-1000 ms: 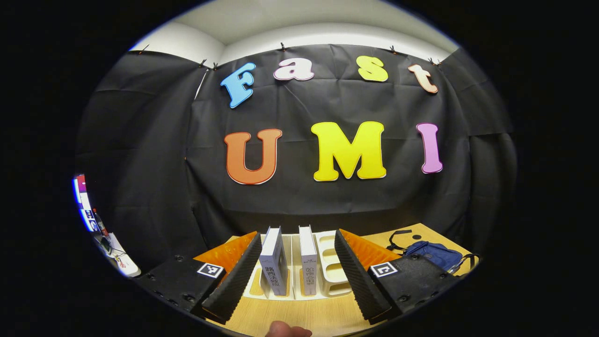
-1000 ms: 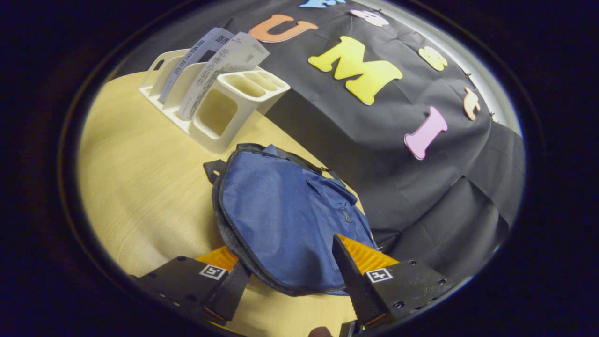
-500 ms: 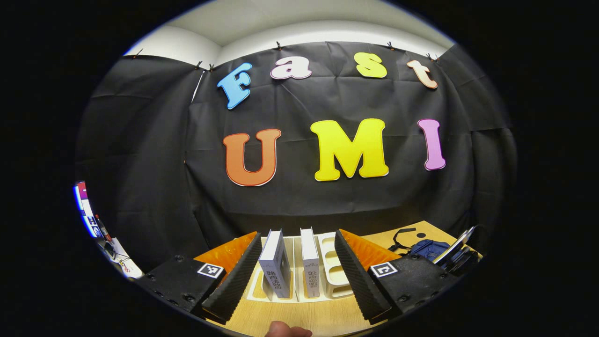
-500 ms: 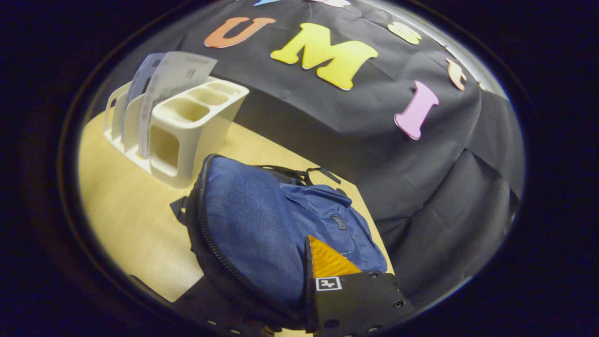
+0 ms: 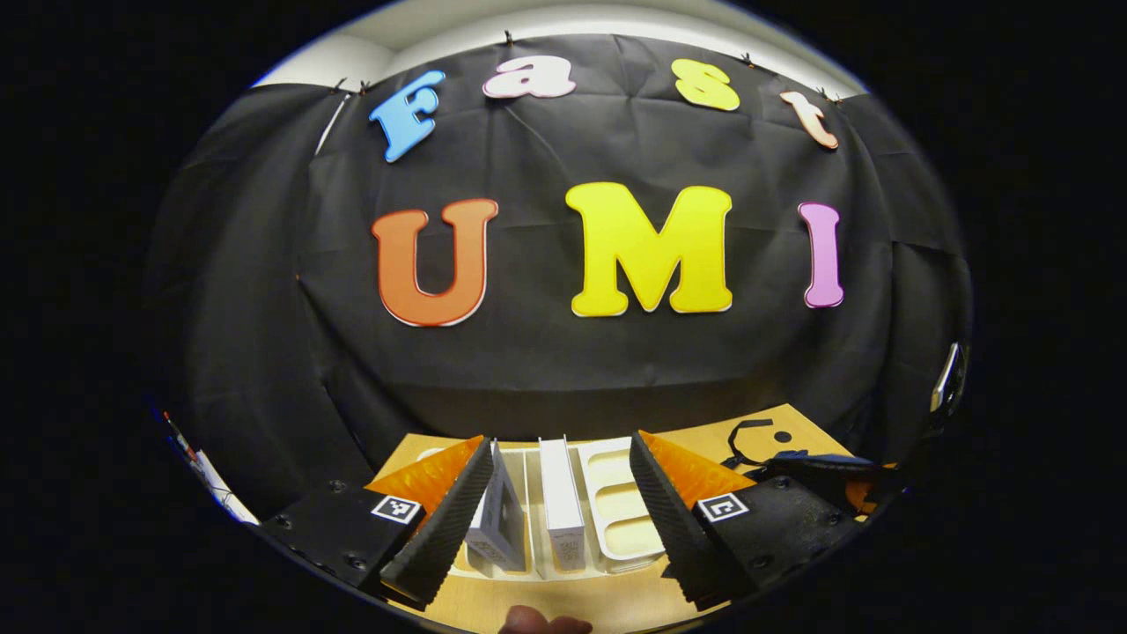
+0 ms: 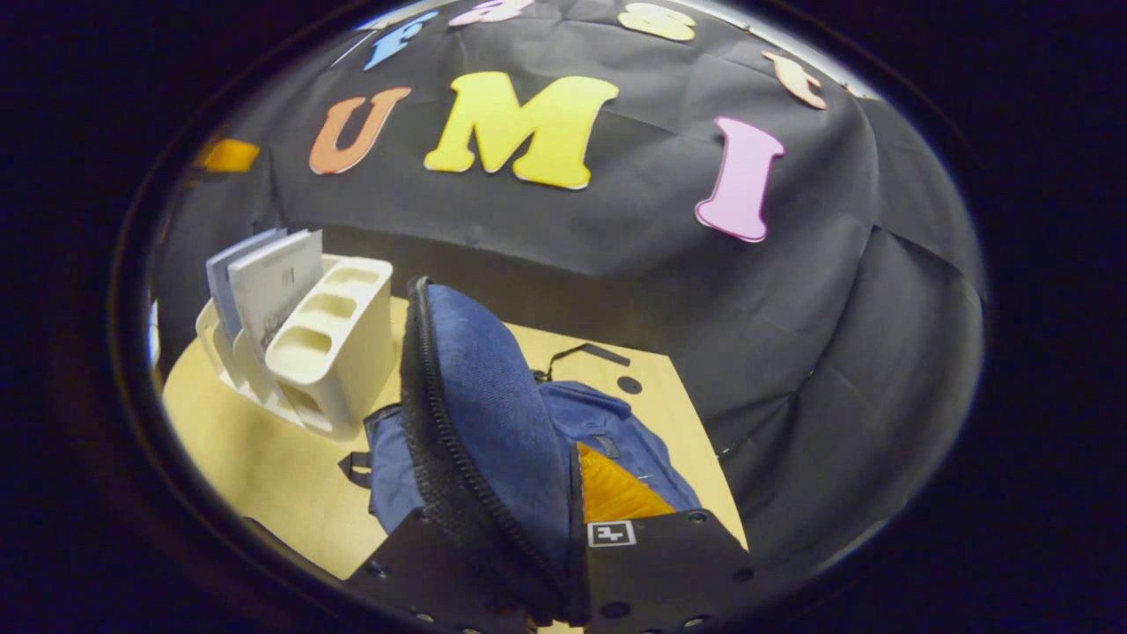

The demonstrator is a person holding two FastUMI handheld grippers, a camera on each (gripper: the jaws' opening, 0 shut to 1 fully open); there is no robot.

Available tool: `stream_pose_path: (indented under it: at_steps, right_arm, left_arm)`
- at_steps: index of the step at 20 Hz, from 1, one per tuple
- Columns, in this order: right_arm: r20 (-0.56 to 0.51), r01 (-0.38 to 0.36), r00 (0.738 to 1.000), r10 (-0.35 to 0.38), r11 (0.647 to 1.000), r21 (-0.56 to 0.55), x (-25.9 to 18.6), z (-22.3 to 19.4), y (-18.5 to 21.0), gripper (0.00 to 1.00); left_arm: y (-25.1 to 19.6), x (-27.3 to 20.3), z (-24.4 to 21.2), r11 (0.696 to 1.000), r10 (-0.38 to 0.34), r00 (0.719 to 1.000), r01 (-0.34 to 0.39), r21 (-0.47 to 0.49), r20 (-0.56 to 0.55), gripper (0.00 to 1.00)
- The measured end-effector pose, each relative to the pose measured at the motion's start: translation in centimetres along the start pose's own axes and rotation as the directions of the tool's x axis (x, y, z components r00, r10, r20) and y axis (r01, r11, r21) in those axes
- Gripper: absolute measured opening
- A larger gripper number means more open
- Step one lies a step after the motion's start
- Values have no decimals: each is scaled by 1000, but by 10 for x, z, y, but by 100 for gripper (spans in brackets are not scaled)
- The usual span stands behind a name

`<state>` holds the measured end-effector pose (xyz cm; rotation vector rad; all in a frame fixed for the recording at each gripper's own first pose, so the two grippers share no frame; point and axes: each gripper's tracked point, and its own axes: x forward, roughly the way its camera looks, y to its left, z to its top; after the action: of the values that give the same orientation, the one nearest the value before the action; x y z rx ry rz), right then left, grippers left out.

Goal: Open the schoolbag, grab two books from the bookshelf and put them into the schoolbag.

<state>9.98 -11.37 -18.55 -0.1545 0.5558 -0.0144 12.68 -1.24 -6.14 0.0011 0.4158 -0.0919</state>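
The left gripper (image 5: 562, 519) is standing wide open over the near edge of the table (image 5: 704, 440), with nothing between its fingers. Just beyond it, the white rack (image 5: 616, 511) is sitting on the wood, and two books are standing upright in its slots. The left book (image 5: 502, 524) is leaning a little toward the left finger (image 5: 445, 528), though whether it is touching cannot be told; the right book (image 5: 562, 506) is standing straight, midway between the fingers. A fingertip of the person (image 5: 537, 623) is showing at the very bottom of the left gripper view. To the right on the table, a dark shape with a strap loop is lying near the far edge, too dark to make out well.

The right gripper (image 6: 563, 563) is pinching the flap (image 6: 484, 414) of the blue bag (image 6: 616, 440). Its two fingers are sitting close together with the zippered edge of the flap squeezed between them, and the flap is standing up on end, lifted off the body of the bag. The rest of the bag is lying flat on the table, right of the rack and just beside it, with a black strap trailing toward the far wall. In the right gripper view, the rack and both books are standing to the left of the raised flap.
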Motion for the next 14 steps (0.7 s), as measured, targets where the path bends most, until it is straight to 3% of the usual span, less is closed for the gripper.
stream_pose_path:
  at_steps: [2, 4, 8, 10, 14]
  right_arm:
    - [-15, -18, 1000, 19, 998, 60, 3, 9, -28, 4]
    - [-31, -48, 998, 51, 994, 96, 5, 9, -50, 4]
    - [-44, -116, 992, 120, 990, 86, 10, 10, -70, 5]
    - [-44, -146, 988, 151, 985, 97, 12, 12, -73, 4]
    - [-38, -166, 985, 170, 982, 91, 23, 11, -87, 5]
  left_arm:
    - [-7, 24, -16, 999, -35, 991, 31, -36, -129, 98]
    - [-10, 40, -40, 997, -71, 953, 55, -61, -293, 98]
    - [8, 71, -69, 999, -28, 854, 15, -29, -519, 98]
    - [12, 74, -89, 1000, -25, 782, 11, -27, -622, 98]
    - [14, 87, -105, 999, 15, 683, -40, -16, -730, 99]
